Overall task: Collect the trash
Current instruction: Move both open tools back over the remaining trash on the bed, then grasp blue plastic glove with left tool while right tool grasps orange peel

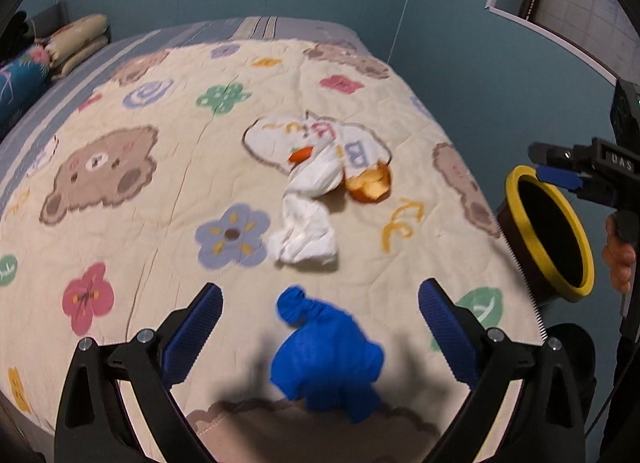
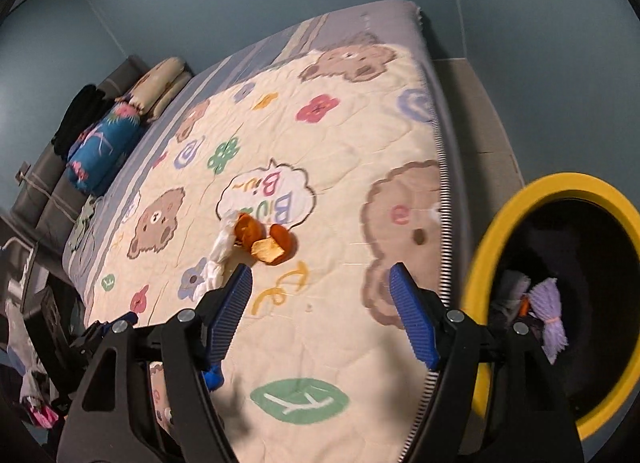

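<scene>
A crumpled blue glove (image 1: 326,359) lies on the bear-print quilt (image 1: 168,191), just ahead of and between the fingers of my open left gripper (image 1: 320,327). Beyond it lie a twisted white tissue (image 1: 308,207) and orange peel (image 1: 370,183). In the right wrist view the peel (image 2: 272,241) and tissue (image 2: 218,259) sit ahead of my open, empty right gripper (image 2: 320,311). A yellow-rimmed dark bin (image 2: 560,291) hangs at the bed's right edge, its rim (image 1: 550,231) seemingly gripped at the right gripper's side; it holds purple yarn (image 2: 550,315).
Rolled bedding and a blue floral pillow (image 2: 106,145) lie at the head of the bed. The zippered mattress edge (image 2: 444,199) runs along the right. Clutter (image 2: 28,363) stands on the floor left. Teal walls surround the bed.
</scene>
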`<state>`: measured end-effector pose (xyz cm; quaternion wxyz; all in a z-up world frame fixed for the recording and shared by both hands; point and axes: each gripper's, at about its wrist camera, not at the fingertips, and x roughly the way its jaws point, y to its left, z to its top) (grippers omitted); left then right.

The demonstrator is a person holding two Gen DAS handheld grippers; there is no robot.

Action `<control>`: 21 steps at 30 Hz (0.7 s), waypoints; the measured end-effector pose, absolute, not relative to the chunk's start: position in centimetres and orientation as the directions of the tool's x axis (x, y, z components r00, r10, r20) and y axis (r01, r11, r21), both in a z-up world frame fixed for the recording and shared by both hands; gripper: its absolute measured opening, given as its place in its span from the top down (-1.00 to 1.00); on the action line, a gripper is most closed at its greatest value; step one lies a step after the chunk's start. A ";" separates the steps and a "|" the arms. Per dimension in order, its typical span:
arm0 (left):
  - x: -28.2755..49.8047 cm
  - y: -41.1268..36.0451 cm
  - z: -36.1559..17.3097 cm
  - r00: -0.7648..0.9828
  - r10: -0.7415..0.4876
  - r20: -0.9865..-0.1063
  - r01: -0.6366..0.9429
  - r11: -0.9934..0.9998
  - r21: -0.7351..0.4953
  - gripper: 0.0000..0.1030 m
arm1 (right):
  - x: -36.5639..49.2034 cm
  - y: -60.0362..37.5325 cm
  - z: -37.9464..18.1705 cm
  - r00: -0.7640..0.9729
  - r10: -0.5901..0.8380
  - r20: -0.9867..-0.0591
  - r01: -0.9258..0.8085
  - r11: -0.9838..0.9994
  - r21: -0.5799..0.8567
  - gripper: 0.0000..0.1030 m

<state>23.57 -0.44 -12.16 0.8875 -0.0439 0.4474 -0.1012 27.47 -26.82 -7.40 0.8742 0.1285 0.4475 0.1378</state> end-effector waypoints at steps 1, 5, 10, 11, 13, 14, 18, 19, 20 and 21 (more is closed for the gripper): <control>23.5 -0.2 -12.5 0.576 -0.219 -0.788 0.136 0.976 -0.172 -0.84 | 27.9 -26.2 -7.8 0.554 0.361 -0.750 -0.137 0.928 0.346 -0.32; 23.3 0.7 -14.1 0.563 -0.226 -0.795 0.121 0.974 -0.191 -0.84 | 29.6 -23.5 -9.6 0.527 0.373 -0.764 -0.179 0.927 0.330 -0.32; 23.1 1.5 -15.6 0.546 -0.244 -0.801 0.113 0.969 -0.218 -0.84 | 31.6 -20.5 -11.9 0.502 0.366 -0.784 -0.214 0.931 0.297 -0.32; 23.0 1.5 -16.0 0.541 -0.249 -0.803 0.113 0.968 -0.223 -0.84 | 32.0 -20.1 -12.4 0.494 0.363 -0.790 -0.215 0.932 0.293 -0.32; 23.0 1.4 -16.8 0.530 -0.254 -0.809 0.116 0.967 -0.228 -0.84 | 33.0 -19.2 -13.6 0.478 0.357 -0.803 -0.211 0.934 0.290 -0.31; 23.0 1.4 -17.0 0.527 -0.256 -0.810 0.117 0.966 -0.230 -0.84 | 33.6 -18.6 -14.2 0.470 0.351 -0.810 -0.208 0.936 0.285 -0.30; 23.4 1.3 -18.1 0.514 -0.278 -0.811 0.116 0.960 -0.255 -0.84 | 35.1 -17.4 -15.7 0.458 0.329 -0.826 -0.202 0.943 0.264 -0.26; 23.4 1.3 -18.3 0.511 -0.286 -0.811 0.119 0.957 -0.263 -0.84 | 35.5 -17.1 -16.1 0.455 0.324 -0.830 -0.200 0.945 0.259 -0.24; 23.5 1.2 -18.5 0.507 -0.293 -0.811 0.121 0.955 -0.270 -0.84 | 35.7 -17.0 -16.3 0.449 0.323 -0.833 -0.202 0.945 0.257 -0.17; 23.5 1.1 -18.7 0.504 -0.297 -0.811 0.123 0.954 -0.273 -0.84 | 36.0 -16.6 -16.7 0.442 0.319 -0.838 -0.207 0.946 0.250 -0.14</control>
